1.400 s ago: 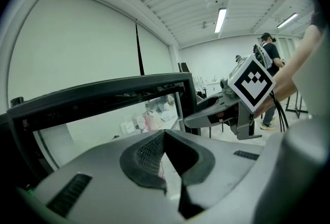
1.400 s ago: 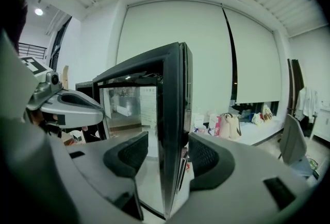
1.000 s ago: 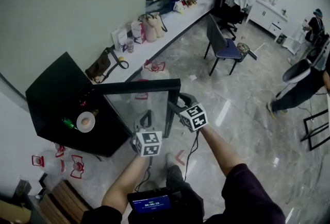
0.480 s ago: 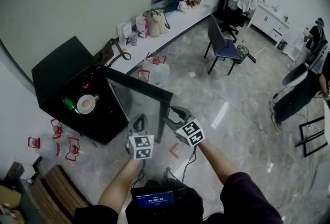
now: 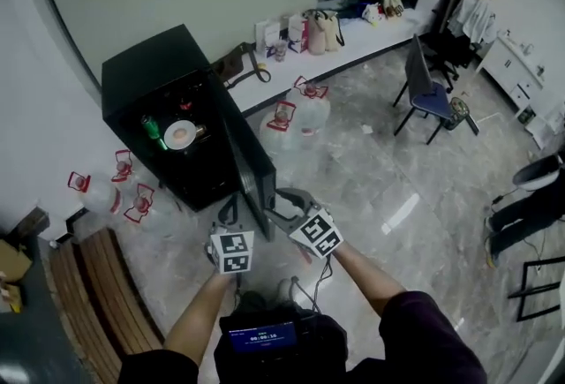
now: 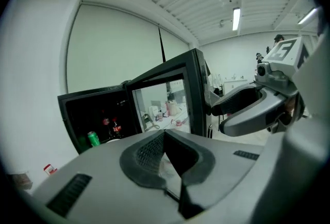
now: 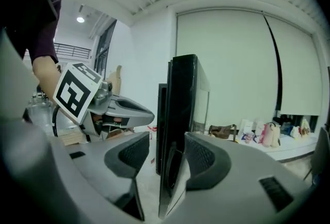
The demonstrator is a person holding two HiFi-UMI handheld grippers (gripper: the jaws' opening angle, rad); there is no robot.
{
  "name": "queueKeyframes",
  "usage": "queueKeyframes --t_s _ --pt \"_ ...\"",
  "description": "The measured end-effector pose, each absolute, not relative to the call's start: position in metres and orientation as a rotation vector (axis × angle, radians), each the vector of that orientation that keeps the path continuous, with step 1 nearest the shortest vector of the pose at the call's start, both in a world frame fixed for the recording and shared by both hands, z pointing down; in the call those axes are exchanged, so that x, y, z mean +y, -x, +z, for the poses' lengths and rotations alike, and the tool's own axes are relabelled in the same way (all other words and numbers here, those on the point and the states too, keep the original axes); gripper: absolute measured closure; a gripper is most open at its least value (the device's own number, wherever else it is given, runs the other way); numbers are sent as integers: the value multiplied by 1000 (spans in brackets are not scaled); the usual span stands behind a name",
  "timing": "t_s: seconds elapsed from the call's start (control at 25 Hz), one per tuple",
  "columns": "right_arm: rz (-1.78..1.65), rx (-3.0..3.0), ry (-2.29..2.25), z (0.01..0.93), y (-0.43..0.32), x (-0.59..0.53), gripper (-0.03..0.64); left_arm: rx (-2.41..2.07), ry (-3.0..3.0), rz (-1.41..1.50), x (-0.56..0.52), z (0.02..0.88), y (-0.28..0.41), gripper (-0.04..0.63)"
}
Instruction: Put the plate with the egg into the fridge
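Swung nearer to shut than a second ago: fridge door [image 5: 250, 163]. Head view: left forearm [image 5: 199, 320] and right forearm [image 5: 366, 272] reaching forward, side by side; plate with egg [image 5: 179, 134] on a shelf inside the fridge [image 5: 146, 78]. Left gripper view: left gripper [image 6: 164, 140] clamped together, empty. Right gripper view: right gripper [image 7: 166, 153] jaws parted, straddling the door's edge.

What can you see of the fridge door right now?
The fridge door has a black frame and a glass pane; the left gripper view shows the room through it. It stands upright, wide open, hinged to the black fridge. Its free edge sits between the right gripper's parted jaws; whether a pad touches it is unclear.
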State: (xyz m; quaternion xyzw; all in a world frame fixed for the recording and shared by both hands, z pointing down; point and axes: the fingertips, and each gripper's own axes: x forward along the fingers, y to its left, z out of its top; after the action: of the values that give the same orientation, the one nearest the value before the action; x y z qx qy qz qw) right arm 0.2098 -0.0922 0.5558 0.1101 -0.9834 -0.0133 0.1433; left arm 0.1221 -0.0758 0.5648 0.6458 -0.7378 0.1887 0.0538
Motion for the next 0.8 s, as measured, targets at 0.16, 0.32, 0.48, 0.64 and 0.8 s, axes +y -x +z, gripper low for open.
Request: queueKeyframes --t_s 0.16,0.32,0.48,0.64,0.8 --pt "-49 -2855 -152 555 -172 -61 433 -2316 -1877 568 -43 561 -101 587" --pt "-73 -2908 -96 542 -137 -39 534 -2387 -1813 564 -16 554 -76 586" --pt "-91 -2944 -64 534 -101 -21 605 -2453 -1768 540 3 542 -46 586" --pt "-99 -2956 -10 530 -70 -4 607 -2498 -1736 528 17 532 -22 586" --pt "-119 -2963 29 526 -50 6 607 -2525 -1715 533 24 527 -6 586"
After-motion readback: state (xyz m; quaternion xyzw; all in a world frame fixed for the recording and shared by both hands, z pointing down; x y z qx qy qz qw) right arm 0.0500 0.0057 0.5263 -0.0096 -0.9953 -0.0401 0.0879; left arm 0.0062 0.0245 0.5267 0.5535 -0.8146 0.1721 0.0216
